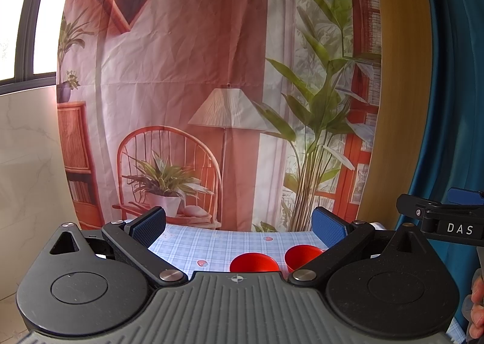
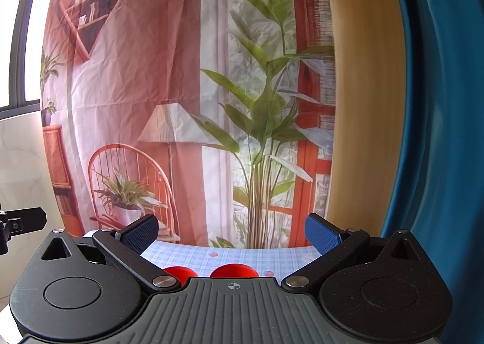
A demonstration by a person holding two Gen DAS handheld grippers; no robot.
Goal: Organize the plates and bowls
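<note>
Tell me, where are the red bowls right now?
Two red bowls sit side by side on the checked tablecloth, low in both wrist views. They lie just ahead of the open left hand-held gripper, toward its right finger.

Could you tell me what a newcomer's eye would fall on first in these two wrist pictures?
Probably the big printed backdrop of a rattan chair, lamp and tall plant, hung behind the table. Next, two red bowls side by side on the blue checked tablecloth, low in both views. Each open gripper, left and right, frames them.
</note>
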